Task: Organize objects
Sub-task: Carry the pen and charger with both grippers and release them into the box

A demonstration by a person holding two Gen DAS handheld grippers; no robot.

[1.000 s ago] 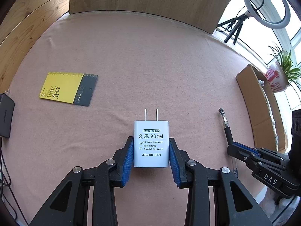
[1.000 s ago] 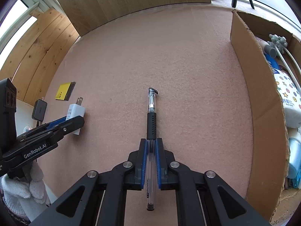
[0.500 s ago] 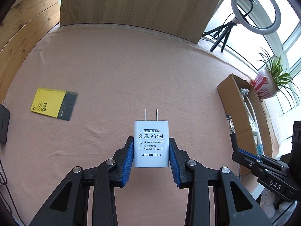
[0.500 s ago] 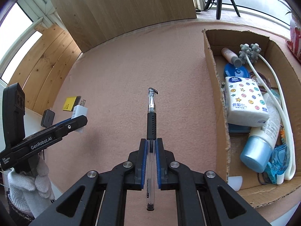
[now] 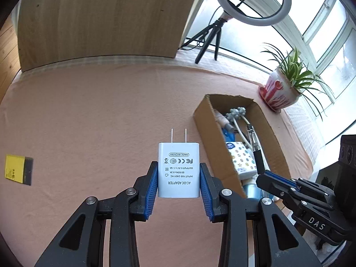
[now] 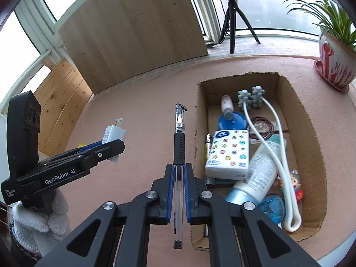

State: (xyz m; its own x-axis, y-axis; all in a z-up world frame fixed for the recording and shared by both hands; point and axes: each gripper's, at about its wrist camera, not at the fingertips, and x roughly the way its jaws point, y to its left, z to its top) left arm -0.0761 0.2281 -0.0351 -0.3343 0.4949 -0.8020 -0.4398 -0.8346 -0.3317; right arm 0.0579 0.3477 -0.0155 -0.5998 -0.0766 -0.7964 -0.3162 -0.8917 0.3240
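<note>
Left wrist view shows a table covered with a pink cloth (image 5: 93, 111), and behind it a wooden board (image 5: 100, 17) stands against the window. A ring light on a tripod (image 5: 251, 0) stands on the sill behind the cardboard box (image 5: 208, 131), and a potted plant (image 5: 280, 89) in a red and white pot stands to the right of the box, behind its far corner. Far to the left of the box a yellow and grey card (image 5: 19, 169) lies flat on the cloth. The box is open at the top, and in the right wrist view it holds a tissue pack with coloured dots (image 6: 228, 153), a white tube with a light blue cap (image 6: 258, 171), a white massager with two grey knobbed heads (image 6: 251, 95), a small bottle (image 6: 227, 105) on a blue round thing, some dark hair bands (image 6: 261, 126) and a small colourful toy (image 6: 293, 184). The left gripper (image 5: 179, 178) is left of the box and above the cloth; its blue pads pinch a white AC adapter (image 5: 178, 169) by its two sides, with the prongs pointing away. The right gripper (image 6: 179, 178) is beside the left wall of the box, and its fingers are pressed on a clear pen (image 6: 179, 133) with a black grip, which points forward along this wall.
</note>
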